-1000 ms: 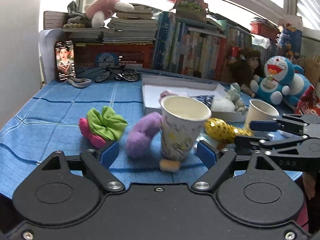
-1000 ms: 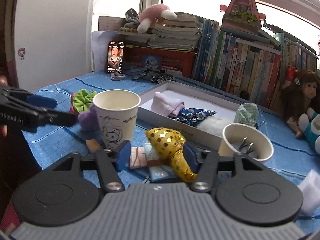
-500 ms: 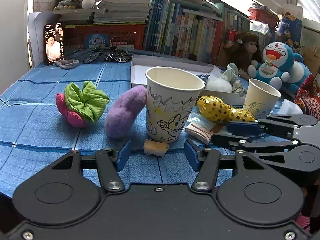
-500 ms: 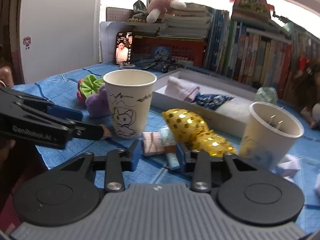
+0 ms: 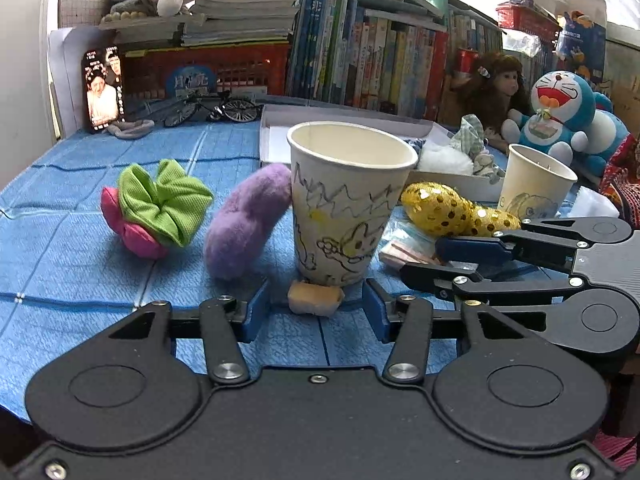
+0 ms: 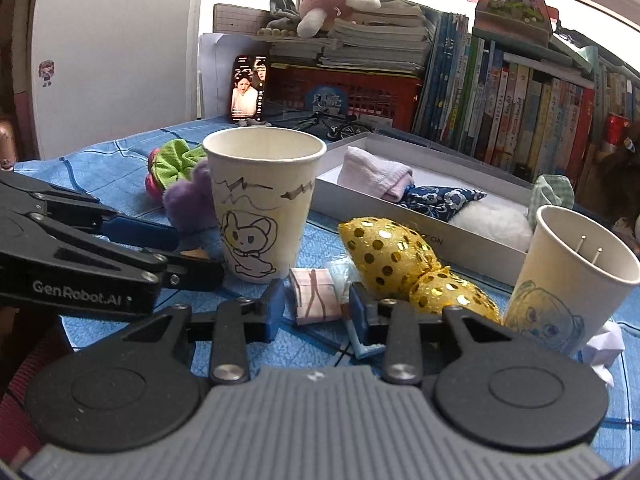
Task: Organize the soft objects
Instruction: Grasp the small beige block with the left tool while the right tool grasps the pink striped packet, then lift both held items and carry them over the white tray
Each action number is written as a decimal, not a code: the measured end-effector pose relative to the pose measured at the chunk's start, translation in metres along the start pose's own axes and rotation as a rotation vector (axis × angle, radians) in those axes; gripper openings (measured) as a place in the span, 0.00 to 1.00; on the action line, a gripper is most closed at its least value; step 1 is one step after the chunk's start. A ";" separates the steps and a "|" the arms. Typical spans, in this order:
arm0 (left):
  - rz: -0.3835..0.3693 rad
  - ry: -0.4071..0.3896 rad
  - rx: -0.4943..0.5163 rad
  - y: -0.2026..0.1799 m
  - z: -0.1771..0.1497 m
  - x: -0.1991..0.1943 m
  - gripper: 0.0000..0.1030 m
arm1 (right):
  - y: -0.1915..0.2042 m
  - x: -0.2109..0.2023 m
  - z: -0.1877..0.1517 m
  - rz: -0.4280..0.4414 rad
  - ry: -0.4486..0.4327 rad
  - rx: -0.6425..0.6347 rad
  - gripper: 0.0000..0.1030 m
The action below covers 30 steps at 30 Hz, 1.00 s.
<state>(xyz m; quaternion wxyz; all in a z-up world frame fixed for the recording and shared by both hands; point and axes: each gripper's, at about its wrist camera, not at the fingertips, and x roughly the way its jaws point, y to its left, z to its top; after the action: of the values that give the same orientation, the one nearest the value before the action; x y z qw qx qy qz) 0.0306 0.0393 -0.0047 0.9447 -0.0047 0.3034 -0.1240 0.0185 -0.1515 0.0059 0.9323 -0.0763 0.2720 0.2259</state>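
Observation:
A drawn-on paper cup (image 5: 348, 200) stands on the blue cloth, also in the right wrist view (image 6: 262, 204). My left gripper (image 5: 314, 312) is open, its jaws on either side of a small tan foam piece (image 5: 315, 302) at the cup's foot. My right gripper (image 6: 316, 312) is open around a pink striped packet (image 6: 314, 296), with a light blue packet (image 6: 360, 340) by its right finger. A gold sequin pouch (image 6: 392, 258), a purple plush (image 5: 244, 228) and a green-pink scrunchie (image 5: 156, 204) lie nearby. A white box (image 6: 432, 236) holds folded cloths.
A second paper cup (image 6: 576, 276) stands at the right with white tissue (image 6: 604, 344) beside it. Books, a red crate (image 5: 208, 72), a phone (image 5: 102, 88), a toy bicycle (image 5: 212, 106) and plush toys (image 5: 560, 112) line the back.
Both grippers have moved forward and lower toward the table. The left now straddles the foam piece below the cup; the right has narrowed around the pink packet.

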 end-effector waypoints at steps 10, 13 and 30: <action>0.015 0.001 0.020 -0.005 -0.006 0.004 0.25 | -0.001 0.009 0.003 0.008 0.016 0.004 0.35; 0.009 0.003 0.032 -0.007 -0.007 0.003 0.25 | 0.000 0.009 0.001 0.002 0.020 -0.002 0.28; -0.041 -0.074 0.002 0.007 0.026 -0.060 0.25 | -0.019 -0.032 0.027 -0.041 -0.055 0.061 0.28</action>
<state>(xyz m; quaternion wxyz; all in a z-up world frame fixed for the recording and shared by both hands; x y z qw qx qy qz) -0.0001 0.0585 0.0503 0.9526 -0.0144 0.2678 -0.1433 0.0165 -0.1735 0.0467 0.9458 -0.0473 0.2511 0.2005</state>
